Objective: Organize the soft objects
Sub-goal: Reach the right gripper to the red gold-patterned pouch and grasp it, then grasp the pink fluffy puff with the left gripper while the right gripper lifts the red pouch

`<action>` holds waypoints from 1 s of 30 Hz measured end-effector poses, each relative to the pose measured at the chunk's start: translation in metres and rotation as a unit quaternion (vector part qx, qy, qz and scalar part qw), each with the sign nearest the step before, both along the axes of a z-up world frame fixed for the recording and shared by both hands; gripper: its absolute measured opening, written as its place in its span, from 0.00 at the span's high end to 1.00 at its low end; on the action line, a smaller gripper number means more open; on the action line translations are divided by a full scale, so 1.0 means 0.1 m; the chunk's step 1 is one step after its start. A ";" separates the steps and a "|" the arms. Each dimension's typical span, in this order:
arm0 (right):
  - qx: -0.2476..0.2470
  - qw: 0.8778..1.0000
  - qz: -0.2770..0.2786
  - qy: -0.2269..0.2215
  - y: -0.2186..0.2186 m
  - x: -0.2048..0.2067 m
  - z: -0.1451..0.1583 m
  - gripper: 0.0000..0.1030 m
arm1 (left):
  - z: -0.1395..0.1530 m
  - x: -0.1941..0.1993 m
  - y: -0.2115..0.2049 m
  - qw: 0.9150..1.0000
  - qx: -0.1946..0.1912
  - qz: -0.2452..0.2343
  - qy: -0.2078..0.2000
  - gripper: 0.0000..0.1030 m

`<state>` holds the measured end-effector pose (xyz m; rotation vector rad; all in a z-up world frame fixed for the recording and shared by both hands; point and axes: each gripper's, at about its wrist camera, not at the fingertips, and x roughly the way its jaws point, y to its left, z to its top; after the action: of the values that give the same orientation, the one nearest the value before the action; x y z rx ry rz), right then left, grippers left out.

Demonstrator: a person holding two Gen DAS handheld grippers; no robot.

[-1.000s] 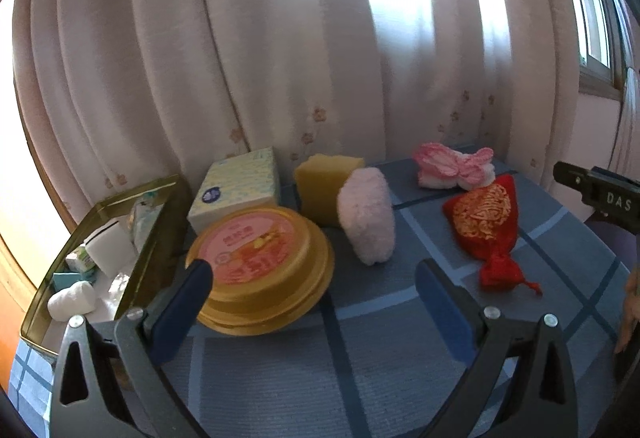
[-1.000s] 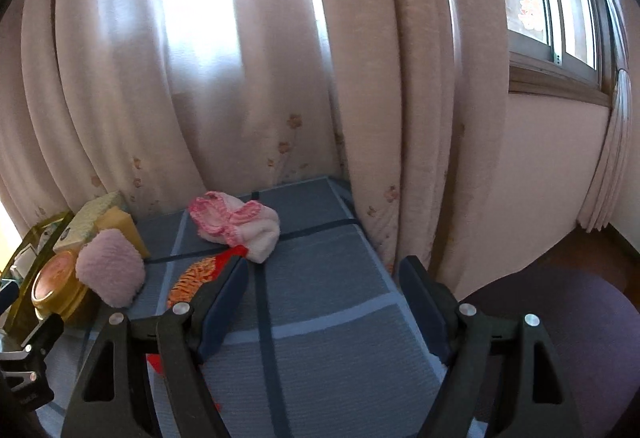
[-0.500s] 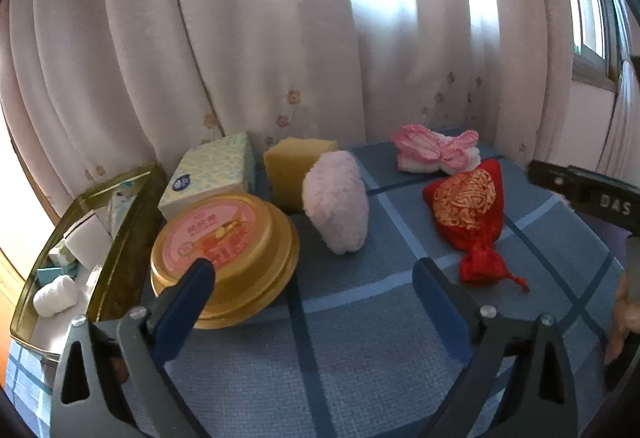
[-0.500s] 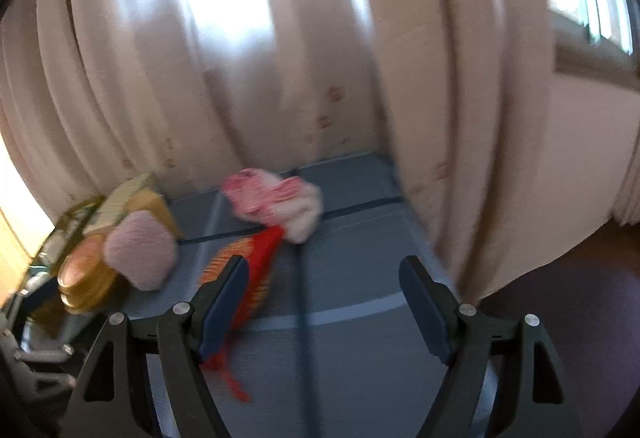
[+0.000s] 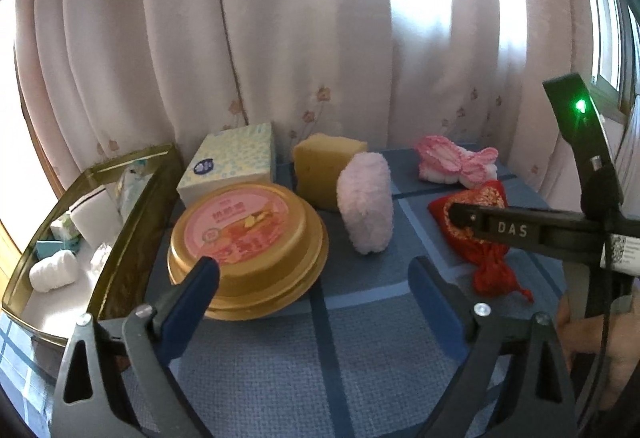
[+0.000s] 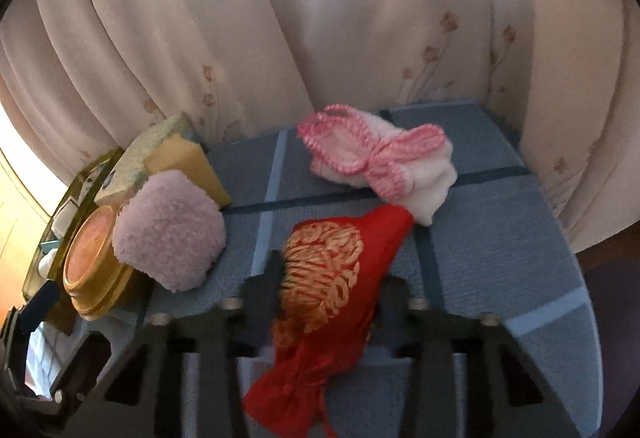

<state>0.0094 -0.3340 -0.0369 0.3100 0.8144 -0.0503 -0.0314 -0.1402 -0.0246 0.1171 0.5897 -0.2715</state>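
Red embroidered pouch (image 6: 324, 302) | right gripper (image 6: 332, 290) jaws just closing around it | left gripper (image 5: 312, 278) wide open, empty | fluffy pad (image 6: 168, 230) at 9 o'clock, knitted pink piece (image 6: 380, 161) at 12 o'clock unsorted.

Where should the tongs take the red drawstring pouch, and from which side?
Take the red drawstring pouch across its embroidered belly, coming from its tied neck end. It lies flat, lengthwise toward the right tongs, whose jaws have just been closing and now flank its long sides. Whether the pads press yet is unclear.
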 end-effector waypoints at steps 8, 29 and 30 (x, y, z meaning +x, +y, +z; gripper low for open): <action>0.014 0.996 0.036 -0.074 0.02 -0.22 0.16 0.82 | 0.02 0.10 -0.03 1.000 0.007 0.005 -0.011 0.18; -0.017 0.981 -0.041 -0.190 -0.08 -0.61 0.43 0.82 | -0.17 0.93 -0.76 0.996 0.063 -0.022 0.059 0.59; -0.018 0.981 -0.040 -0.189 -0.07 -0.60 0.43 0.82 | -0.17 0.93 -0.77 0.996 0.063 -0.024 0.060 0.60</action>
<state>-0.0508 -0.3408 0.0056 0.3072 0.4225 -0.0787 0.0616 -0.2168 -0.0419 0.2390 0.7237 -0.2886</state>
